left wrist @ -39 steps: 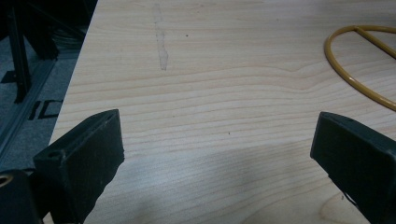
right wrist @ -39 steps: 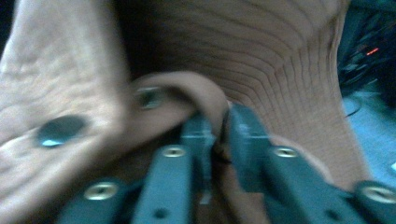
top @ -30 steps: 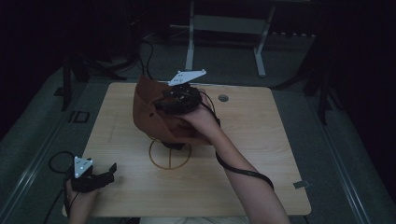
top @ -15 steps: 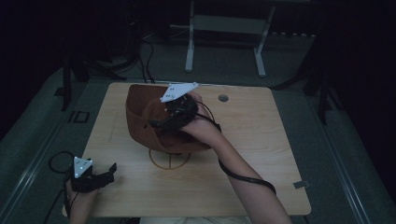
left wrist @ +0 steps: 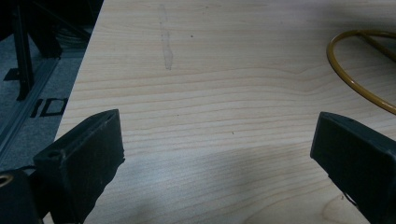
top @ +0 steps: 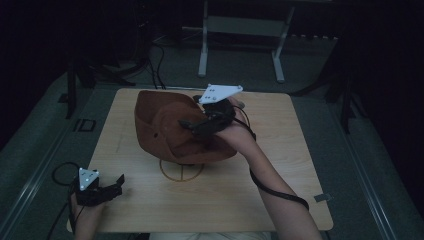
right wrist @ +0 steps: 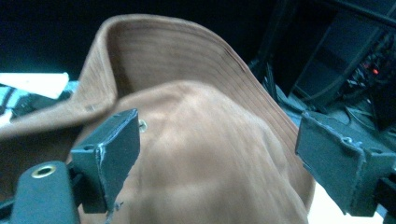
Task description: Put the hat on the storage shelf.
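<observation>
The brown hat now sits level on the yellow wire stand near the middle of the tabletop, crown up and brim curling upward at ten o'clock. A second ago it hung tilted on edge, its hollow side facing the camera; half a second ago it was coming down over the stand. So the placing looks done, and only the ring-shaped base of the stand peeks out at the six o'clock side of the brim.

The right gripper hovers over the crown from the three o'clock side. Its jaws have just been opening and stand wide apart; in the right gripper view the hat lies between them but neither pad presses on it. I judge this the release, with withdrawal next.

The left gripper rests at the tabletop's seven o'clock corner, jaws spread, nothing between them.
</observation>
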`<action>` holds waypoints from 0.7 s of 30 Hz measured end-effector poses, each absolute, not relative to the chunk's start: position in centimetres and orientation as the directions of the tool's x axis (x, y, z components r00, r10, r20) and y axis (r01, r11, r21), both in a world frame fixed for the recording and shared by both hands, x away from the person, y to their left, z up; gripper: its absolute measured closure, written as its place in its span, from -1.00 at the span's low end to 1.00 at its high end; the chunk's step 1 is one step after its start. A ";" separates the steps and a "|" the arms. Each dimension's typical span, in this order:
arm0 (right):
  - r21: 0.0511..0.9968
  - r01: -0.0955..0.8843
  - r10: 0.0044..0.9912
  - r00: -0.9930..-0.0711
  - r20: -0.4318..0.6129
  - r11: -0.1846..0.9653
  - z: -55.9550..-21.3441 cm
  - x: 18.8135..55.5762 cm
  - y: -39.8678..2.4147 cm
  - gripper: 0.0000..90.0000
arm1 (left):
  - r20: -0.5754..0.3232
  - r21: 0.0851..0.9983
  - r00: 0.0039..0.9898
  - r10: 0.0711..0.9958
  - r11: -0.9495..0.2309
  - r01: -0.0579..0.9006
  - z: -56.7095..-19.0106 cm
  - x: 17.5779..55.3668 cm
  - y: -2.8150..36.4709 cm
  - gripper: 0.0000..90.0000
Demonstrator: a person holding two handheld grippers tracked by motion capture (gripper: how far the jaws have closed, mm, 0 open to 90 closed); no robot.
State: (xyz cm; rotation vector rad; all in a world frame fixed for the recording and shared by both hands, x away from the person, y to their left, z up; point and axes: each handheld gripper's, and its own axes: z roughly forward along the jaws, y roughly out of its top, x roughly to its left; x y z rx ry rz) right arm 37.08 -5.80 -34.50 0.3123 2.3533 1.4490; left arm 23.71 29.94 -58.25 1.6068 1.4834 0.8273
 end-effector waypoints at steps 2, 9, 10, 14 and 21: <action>0.895 0.011 0.380 -0.908 -0.178 0.446 -34.6 37.2 -6.6 -0.69 | -0.046 0.876 0.103 0.994 -0.009 0.483 -58.3 23.7 30.0 -0.93; 0.899 0.060 0.425 -0.893 -0.145 0.434 -35.5 37.7 -9.6 -0.69 | -0.046 0.878 0.099 0.994 -0.007 0.479 -58.3 23.7 30.0 -0.93; 0.902 0.065 0.435 -0.889 -0.142 0.428 -35.7 37.7 -10.1 -0.69 | -0.045 0.878 0.098 0.994 -0.007 0.479 -58.3 23.7 30.0 -0.93; 0.905 0.095 0.474 -0.872 -0.126 0.416 -36.8 37.8 -12.4 -0.69 | -0.047 0.880 0.095 0.994 -0.004 0.476 -58.3 23.7 30.0 -0.93; 0.906 0.137 0.537 -0.836 -0.111 0.401 -38.5 37.9 -15.9 -0.69 | -0.042 0.882 0.095 0.995 -0.008 0.472 -58.3 23.7 29.9 -0.93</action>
